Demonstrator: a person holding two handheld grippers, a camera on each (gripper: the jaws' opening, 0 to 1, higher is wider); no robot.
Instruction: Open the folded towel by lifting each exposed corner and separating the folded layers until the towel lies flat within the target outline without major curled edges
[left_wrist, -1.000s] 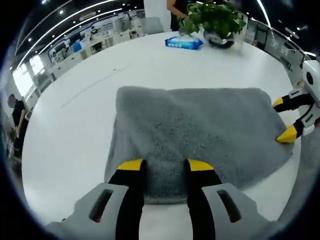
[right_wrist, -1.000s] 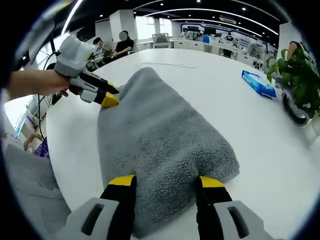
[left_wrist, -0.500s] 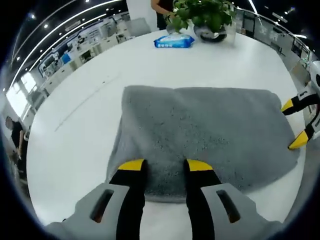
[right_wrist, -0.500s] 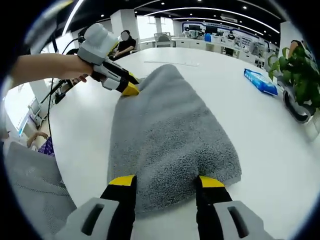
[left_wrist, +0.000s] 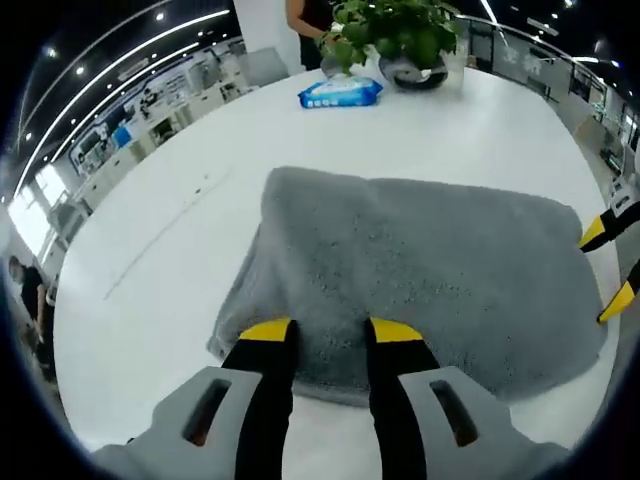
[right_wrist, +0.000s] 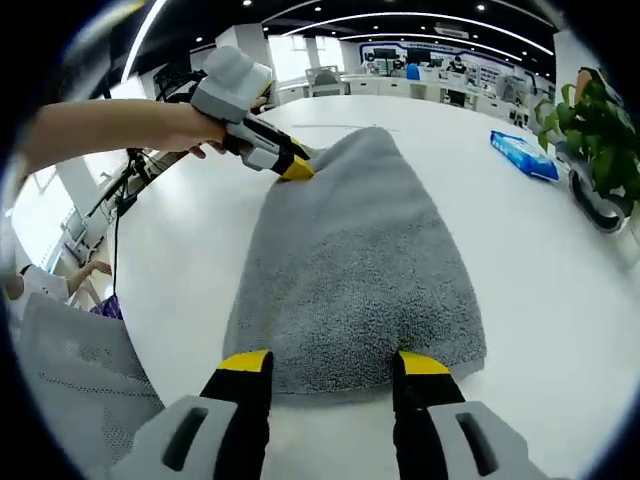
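Under towel edge, left gripper tips half hidden.

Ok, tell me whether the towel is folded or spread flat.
Folded: the grey towel lies thick and narrow, a rounded doubled edge near the left gripper.

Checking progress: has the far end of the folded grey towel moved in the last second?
Yes. The grey towel's far end has been drawn toward the blue packet, with the left gripper at it.
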